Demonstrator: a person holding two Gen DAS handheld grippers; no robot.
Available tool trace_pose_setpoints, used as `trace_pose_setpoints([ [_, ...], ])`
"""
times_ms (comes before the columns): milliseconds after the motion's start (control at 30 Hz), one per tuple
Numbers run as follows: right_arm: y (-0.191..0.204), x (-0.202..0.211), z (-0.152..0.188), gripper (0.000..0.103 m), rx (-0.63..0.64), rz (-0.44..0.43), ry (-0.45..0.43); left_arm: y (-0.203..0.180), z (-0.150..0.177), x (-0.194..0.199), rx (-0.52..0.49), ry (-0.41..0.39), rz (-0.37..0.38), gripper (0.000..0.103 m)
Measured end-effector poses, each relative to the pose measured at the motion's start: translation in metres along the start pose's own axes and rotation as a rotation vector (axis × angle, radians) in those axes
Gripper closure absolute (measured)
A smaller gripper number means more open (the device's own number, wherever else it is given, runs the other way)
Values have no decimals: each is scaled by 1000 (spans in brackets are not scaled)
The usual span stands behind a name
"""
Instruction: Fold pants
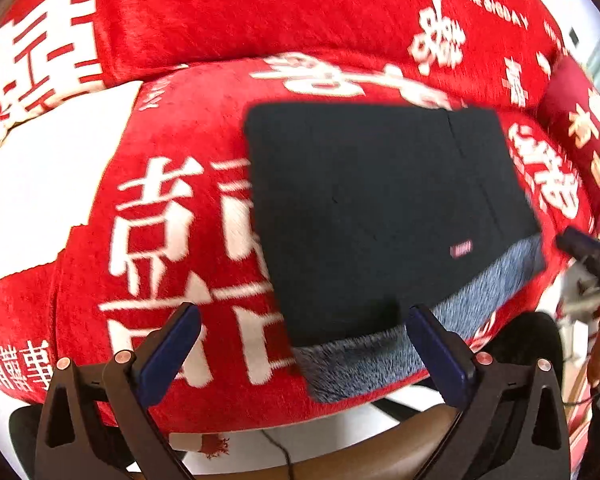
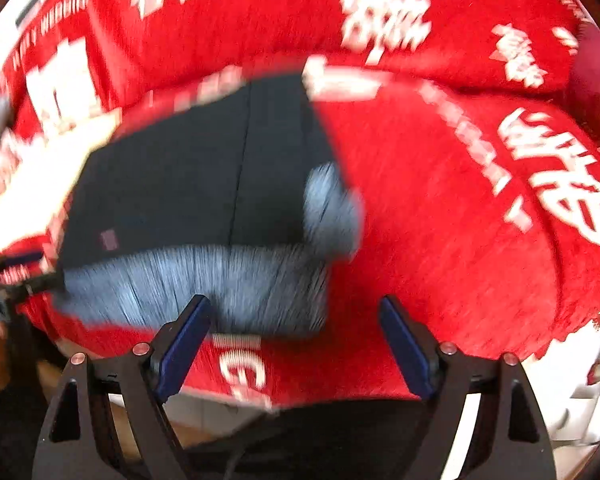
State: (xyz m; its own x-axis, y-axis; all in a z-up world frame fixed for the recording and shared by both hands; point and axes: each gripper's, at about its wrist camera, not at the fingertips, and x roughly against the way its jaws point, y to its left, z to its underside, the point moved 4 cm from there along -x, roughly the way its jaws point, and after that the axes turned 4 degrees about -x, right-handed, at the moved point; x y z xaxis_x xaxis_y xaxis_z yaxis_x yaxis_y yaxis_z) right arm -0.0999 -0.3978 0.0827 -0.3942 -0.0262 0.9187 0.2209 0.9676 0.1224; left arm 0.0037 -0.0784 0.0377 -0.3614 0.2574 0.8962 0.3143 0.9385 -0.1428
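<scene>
**Folded pants near the front edge: slip and unfold are the risks**

Pants (image 1: 384, 216) folded into a compact dark rectangle, fleecy grey lining showing along the near side, lying on a red sofa cushion (image 1: 188, 120) close to its front edge. Left gripper (image 1: 304, 356) hovering just short of that grey strip, jaws spread wide, nothing between them. Right gripper (image 2: 296, 348) likewise wide open and empty, poised at the near right corner of the bundle (image 2: 204, 200).

Likely trouble: a nudge from either open finger dragging the stack toward the front edge and off it. Plush cover probably grippy, so a push more apt to shear the top layer and undo the fold than to slide the whole. One grey corner (image 2: 332, 204) already curled up at the right side; liable to catch a finger and flip open. Right view heavily blurred, so fine contact impossible to judge.

Around: white patch (image 1: 40, 176) at the cushion's left side, back cushions (image 1: 260, 8) behind, a cable (image 1: 278, 448) on the floor below the front edge. Nothing between grippers and pants.
</scene>
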Motion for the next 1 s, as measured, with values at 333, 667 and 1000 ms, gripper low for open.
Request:
trace_pose_setpoints([
  [333,79,-67,-115,10,177,-37,-12,9,-6,-21,113,59,6,0],
  [667,51,-87,-94,2,106,-2,92,19,-10,-9,101,17,-12,0],
  [1000,-39,-45,0,0,-174,-184,162,10,-31,-40,182,95,150,0],
])
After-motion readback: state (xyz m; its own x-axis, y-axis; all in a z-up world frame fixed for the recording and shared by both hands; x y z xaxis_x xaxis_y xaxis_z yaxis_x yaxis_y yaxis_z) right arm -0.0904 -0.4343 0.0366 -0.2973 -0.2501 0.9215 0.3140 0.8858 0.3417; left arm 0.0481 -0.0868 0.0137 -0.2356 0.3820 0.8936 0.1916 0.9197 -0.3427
